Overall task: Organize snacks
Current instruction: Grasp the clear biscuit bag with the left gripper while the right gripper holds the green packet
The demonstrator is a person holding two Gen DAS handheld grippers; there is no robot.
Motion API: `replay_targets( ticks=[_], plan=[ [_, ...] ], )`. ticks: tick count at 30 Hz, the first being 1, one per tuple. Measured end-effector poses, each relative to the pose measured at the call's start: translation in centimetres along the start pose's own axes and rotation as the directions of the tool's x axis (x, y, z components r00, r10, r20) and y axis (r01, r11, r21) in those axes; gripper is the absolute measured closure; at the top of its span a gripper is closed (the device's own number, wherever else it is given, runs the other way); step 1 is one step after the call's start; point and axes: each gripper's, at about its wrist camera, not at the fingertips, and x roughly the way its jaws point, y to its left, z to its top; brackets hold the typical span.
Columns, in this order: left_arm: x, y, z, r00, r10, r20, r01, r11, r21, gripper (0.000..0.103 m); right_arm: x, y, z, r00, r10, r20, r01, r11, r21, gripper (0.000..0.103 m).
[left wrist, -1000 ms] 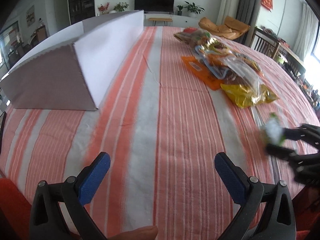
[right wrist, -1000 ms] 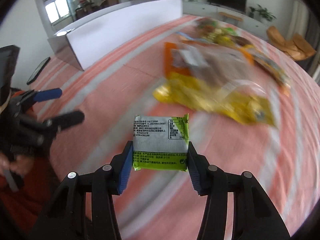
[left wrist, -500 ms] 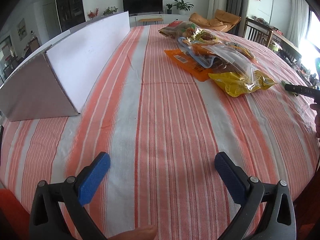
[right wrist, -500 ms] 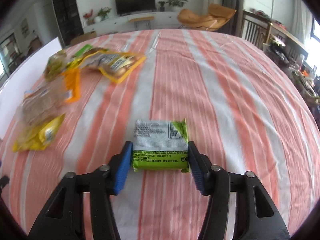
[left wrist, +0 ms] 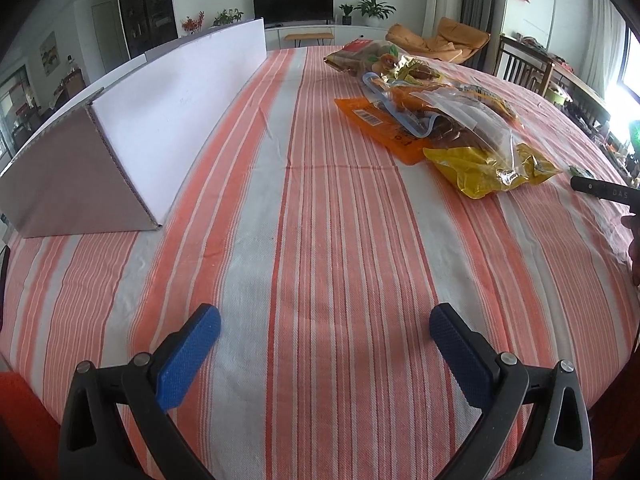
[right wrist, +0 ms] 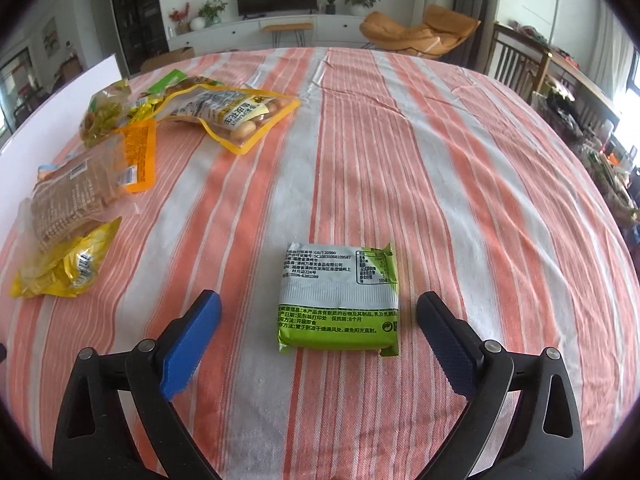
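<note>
**Green packet set apart from the snack heap**

The green snack packet point(right wrist: 339, 300) is laid flat, printed back upward, on the striped cloth of the bench point(right wrist: 460, 168). It is placed well to the right of the snack heap point(right wrist: 92, 184), on a bare stretch of cloth, and this is judged to be the start of a separate group, so that like snacks can be gathered away from the mixed pile.

The right gripper point(right wrist: 318, 316) is held low over the bench with its jaws spread wide and nothing grasped. The packet is found between them but touched by neither: a gap of cloth is seen on each side, the wider one on the side nearer the heap. The packet's near end is framed by the jaw tips, while its far end reaches beyond them (so it is judged released rather than about to be taken).

The left gripper point(left wrist: 325, 330) is likewise held released and empty, over bare cloth on the heap's near-left side. It is probably kept there to stay clear of the other gripper's work.

On the heap's far left side a long white cardboard box point(left wrist: 132, 136) is stood along the bench edge, possibly meant as a container. In the heap itself a yellow bag point(left wrist: 492, 170), a clear zip bag point(left wrist: 460, 116) and an orange pouch point(left wrist: 380, 128) are left overlapping.
</note>
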Motion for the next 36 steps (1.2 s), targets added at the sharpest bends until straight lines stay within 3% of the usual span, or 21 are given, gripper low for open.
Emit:
replay_targets(
  ticks=[6,9,12,15,17,20,25,26,29,30,34,36],
  plan=[
    [0.1,0.1,0.2,0.999,-0.024,-0.025,0.025,0.999,0.034,0.000,0.0,0.0,0.0,1.000,-0.001,0.000,0.001,1.000,0.000,0.004],
    [0.0,0.1,1.0,0.992,-0.078,-0.097,0.083,0.995,0.049,0.000,0.0,0.0,0.0,1.000,-0.001,0.000,0.001,1.000,0.000,0.003],
    [-2.2,-0.7,5.1,0.966,-0.253,-0.058,0.256,0.965,0.051,0.000,0.0,0.0,0.0,1.000,0.000,0.000,0.000,1.000,0.001,0.003],
    [-3.5,-3.9,10.4,0.955,-0.295,-0.036,0.297,0.937,0.182,0.000,0.1,0.0,0.0,1.000,0.000,0.000,0.000,1.000,0.001,0.003],
    [-2.4,-7.2,14.1,0.945,-0.316,-0.080,0.326,0.903,0.281,0.000,0.1,0.0,0.0,1.000,0.000,0.000,0.000,1.000,0.001,0.003],
    [1.6,-11.7,17.3,0.949,-0.262,-0.176,0.310,0.873,0.376,0.000,0.1,0.0,0.0,1.000,0.000,0.000,0.000,1.000,0.002,0.003],
    [9.8,-16.3,18.4,0.960,-0.029,-0.277,0.173,0.842,0.512,0.001,0.1,0.0,0.1,1.000,0.001,0.000,-0.001,1.000,0.003,0.003],
    [10.3,-16.4,18.0,0.966,0.003,-0.260,0.140,0.835,0.532,0.005,0.1,0.0,0.1,1.000,0.001,0.000,-0.001,1.000,0.003,0.003],
    [10.2,-15.9,16.8,0.983,0.097,-0.157,0.016,0.803,0.596,0.040,0.1,0.0,0.1,1.000,0.003,0.000,-0.003,1.000,0.004,0.003],
    [9.5,-15.2,16.8,0.985,0.084,-0.148,0.017,0.816,0.578,0.048,0.1,-0.1,0.0,1.000,0.004,0.000,-0.004,1.000,0.005,0.003],
    [6.8,-9.6,18.3,0.975,-0.107,-0.197,0.169,0.927,0.335,0.052,0.0,-0.2,0.0,1.000,0.011,0.000,-0.011,1.000,0.009,0.002],
    [5.3,-7.9,18.5,0.971,-0.158,-0.179,0.204,0.940,0.275,0.052,-0.1,-0.4,0.0,1.000,0.027,0.007,-0.027,0.999,0.018,0.002]
  ],
)
